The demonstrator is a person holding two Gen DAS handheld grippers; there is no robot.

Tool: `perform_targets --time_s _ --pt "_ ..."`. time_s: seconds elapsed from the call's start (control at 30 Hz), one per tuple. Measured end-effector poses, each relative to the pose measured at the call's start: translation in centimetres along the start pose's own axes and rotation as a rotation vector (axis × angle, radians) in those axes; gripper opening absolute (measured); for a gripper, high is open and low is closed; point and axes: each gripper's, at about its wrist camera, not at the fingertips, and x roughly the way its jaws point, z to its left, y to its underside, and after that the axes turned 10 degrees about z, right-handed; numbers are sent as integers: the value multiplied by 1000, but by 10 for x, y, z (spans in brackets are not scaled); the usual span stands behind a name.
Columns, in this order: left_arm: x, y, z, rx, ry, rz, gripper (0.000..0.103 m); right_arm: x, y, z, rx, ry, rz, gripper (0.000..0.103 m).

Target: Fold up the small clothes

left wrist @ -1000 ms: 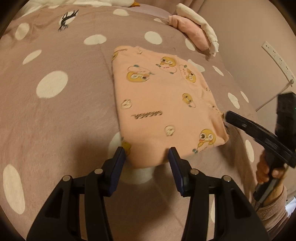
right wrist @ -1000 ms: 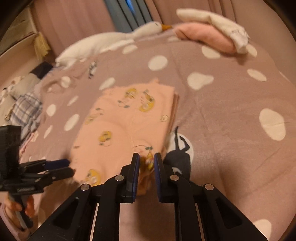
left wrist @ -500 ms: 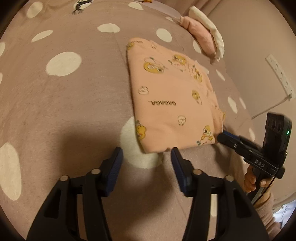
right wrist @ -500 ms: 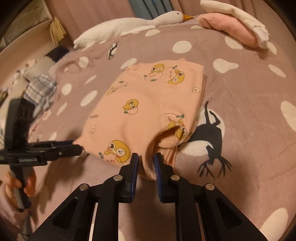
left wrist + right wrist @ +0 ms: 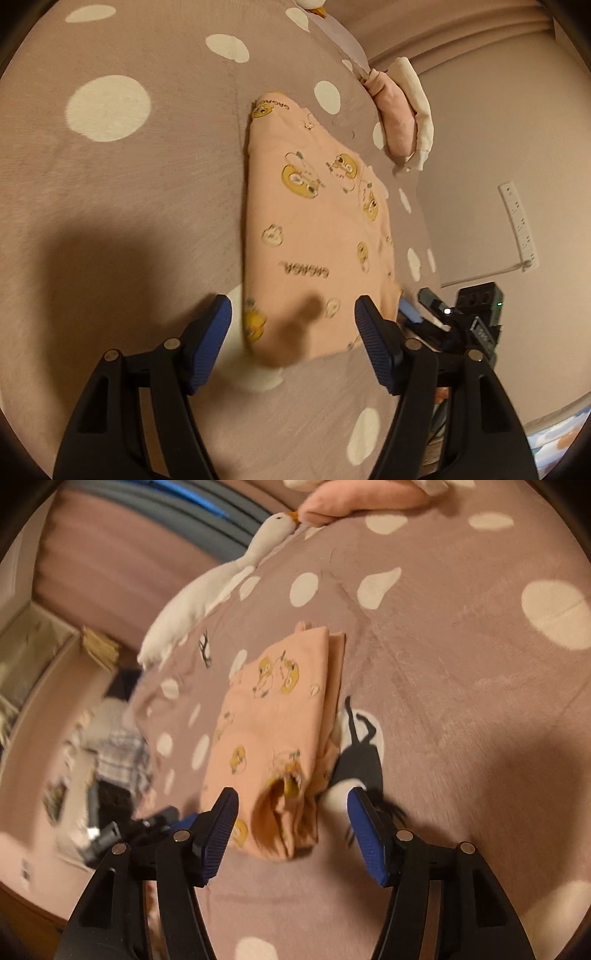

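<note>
A folded peach garment with yellow duck prints lies flat on the mauve polka-dot blanket. My left gripper is open, its fingers straddling the garment's near edge just above it. In the right wrist view the same garment shows its layered folded edge on the right side. My right gripper is open around the garment's near bunched corner. The right gripper also shows in the left wrist view at the garment's right corner.
A stack of folded pink and cream clothes lies at the blanket's far edge near the wall. A white goose plush lies on the far side. A power strip hangs on the wall. Clutter and plaid cloth sit beside the bed.
My right gripper has opened and let go of the garment's corner, and the garment now lies flat. My left gripper has moved forward over the near edge, still open.
</note>
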Motion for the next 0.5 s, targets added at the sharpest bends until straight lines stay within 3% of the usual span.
perform_targets --time_s 0.23,0.37,0.5 --pt "11 -28 -5 4 41 -2 76 17 -26 1 27 -32 -15 62" --pt "15 -47 -1 4 47 28 76 28 -39 0 48 34 -17 62" --pt "22 -69 -7 55 -21 114 76 35 -45 -3 59 45 9 62"
